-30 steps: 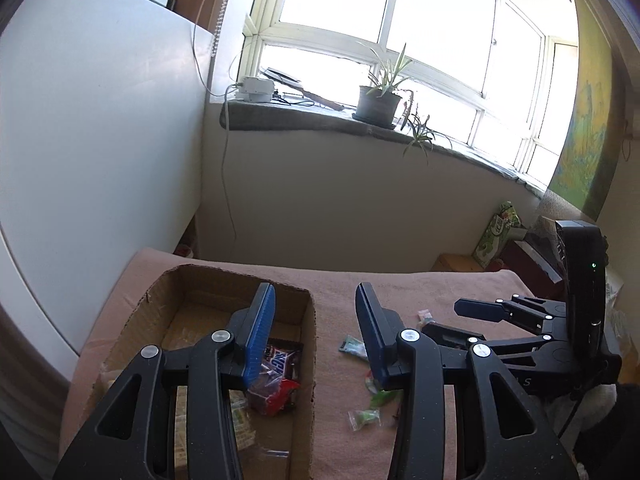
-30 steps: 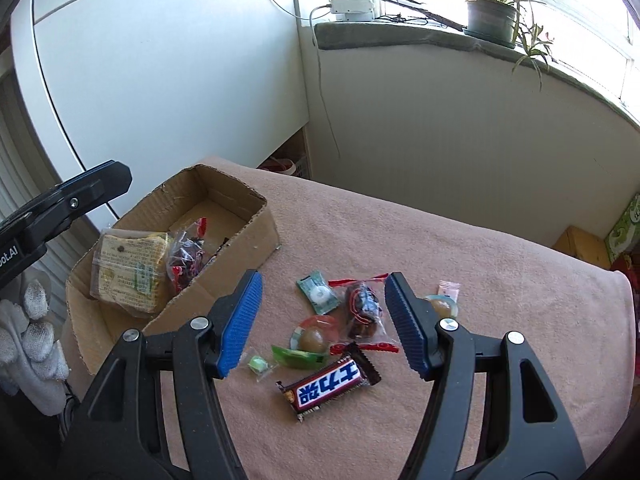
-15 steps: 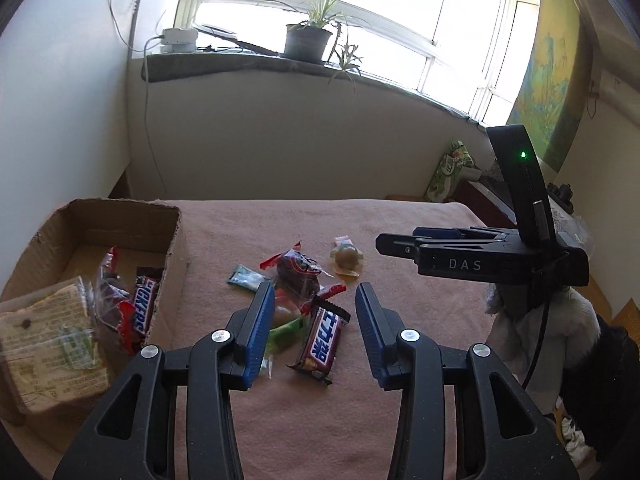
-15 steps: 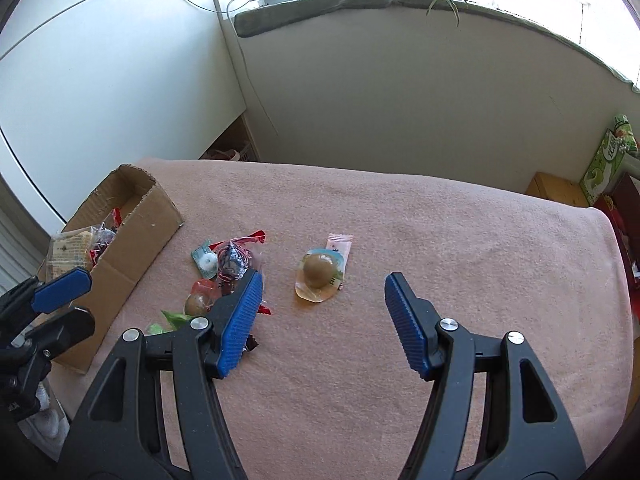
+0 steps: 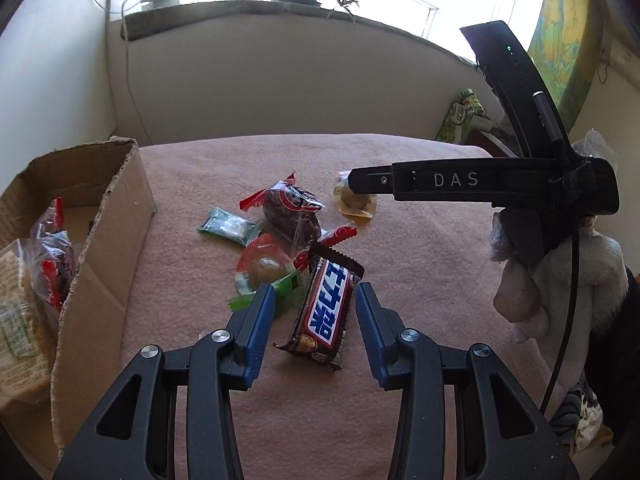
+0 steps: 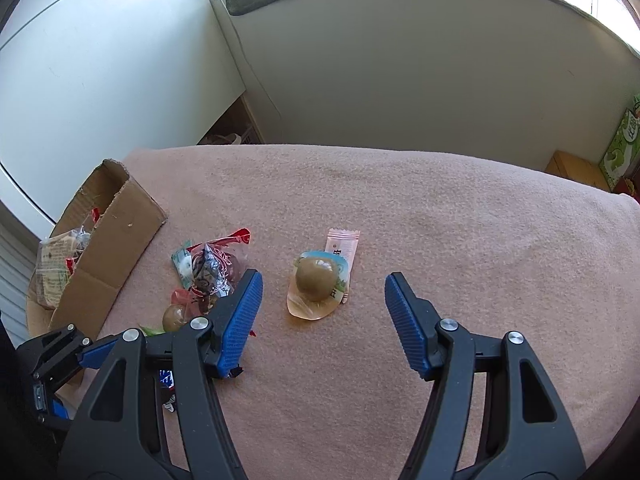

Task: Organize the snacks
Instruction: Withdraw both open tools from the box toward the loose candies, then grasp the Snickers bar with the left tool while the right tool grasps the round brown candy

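On the pink blanket point(image 6: 440, 216): loose snacks lie in a cluster just beside an open box.
Chocolate bar point(image 5: 326, 314): lies flat between the blue pads of the left gripper, its far end resting on the neighbouring wrappers; no pad touches it.
Left gripper point(image 5: 315, 320): jaws spread and empty, straddling the bar close to the blanket.
Round sweet in clear wrapper point(image 6: 316, 280): lies apart from the cluster, ahead of the right gripper, overlapping a pink sachet point(image 6: 342, 246).
Right gripper point(image 6: 323, 312): jaws wide apart, nothing held, aimed at the round sweet.
Cluster: a dark cake in a red-ended wrapper point(image 5: 292, 210), a teal sachet point(image 5: 229, 226), a second round sweet point(image 5: 266, 268) and a green wrapper point(image 5: 286, 290), overlapping one another.
Cardboard box point(image 5: 108, 248): stands at the left edge of the blanket; a biscuit pack point(image 5: 18, 312) and a red-trimmed packet point(image 5: 54, 264) already lie inside.
Step in hand: approach to pick up, judged from each gripper being lined up over one item; sorting appears partly done.
Next move: the left jaws should close across the bar's width without pinching the green wrapper beside it, then lift and carry it over the box wall; the right gripper needs to descend around the sweet before closing.
Risk: the glossy wrapper may slide; the bar could drag neighbouring wrappers along.
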### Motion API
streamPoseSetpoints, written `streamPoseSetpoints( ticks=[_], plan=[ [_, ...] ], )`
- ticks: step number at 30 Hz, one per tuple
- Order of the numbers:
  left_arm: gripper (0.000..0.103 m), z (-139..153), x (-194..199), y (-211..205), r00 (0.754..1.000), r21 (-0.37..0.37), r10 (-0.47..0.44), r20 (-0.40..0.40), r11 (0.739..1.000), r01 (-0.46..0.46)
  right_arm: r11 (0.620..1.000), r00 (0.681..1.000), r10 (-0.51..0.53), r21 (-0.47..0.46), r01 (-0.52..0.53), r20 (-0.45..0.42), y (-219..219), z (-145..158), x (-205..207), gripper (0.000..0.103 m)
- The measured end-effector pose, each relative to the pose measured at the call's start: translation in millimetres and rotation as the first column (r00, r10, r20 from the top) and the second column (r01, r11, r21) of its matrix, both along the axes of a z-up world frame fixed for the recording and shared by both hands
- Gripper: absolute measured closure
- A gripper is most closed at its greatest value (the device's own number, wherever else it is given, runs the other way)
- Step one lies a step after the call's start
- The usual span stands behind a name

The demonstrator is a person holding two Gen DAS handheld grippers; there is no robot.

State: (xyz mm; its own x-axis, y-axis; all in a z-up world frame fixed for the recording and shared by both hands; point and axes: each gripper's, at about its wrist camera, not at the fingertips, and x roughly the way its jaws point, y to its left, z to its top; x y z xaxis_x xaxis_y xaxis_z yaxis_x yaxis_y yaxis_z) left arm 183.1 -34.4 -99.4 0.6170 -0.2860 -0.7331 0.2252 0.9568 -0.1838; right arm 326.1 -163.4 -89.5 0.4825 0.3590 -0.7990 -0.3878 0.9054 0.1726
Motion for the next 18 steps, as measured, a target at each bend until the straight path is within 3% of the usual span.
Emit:
streamPoseSetpoints(
  ticks=[15, 18],
  plan=[
    [0.065, -11.0, 10.3, -17.8, 0.997, 0.013, -0.050, -0.052, 0.999, 0.051, 0.999, 1.000, -0.001, -0.035, 0.000, -0.026, 19.2, -21.9, 15.5, 0.037],
    [0.069, -13.5, 13.3, -18.8, 0.997, 0.013, -0.047, -0.058, 0.999, 0.048, 0.998, 1.000, 0.005, -0.058, -0.005, -0.010, 22.3, -22.6, 13.2, 0.037]
  ],
)
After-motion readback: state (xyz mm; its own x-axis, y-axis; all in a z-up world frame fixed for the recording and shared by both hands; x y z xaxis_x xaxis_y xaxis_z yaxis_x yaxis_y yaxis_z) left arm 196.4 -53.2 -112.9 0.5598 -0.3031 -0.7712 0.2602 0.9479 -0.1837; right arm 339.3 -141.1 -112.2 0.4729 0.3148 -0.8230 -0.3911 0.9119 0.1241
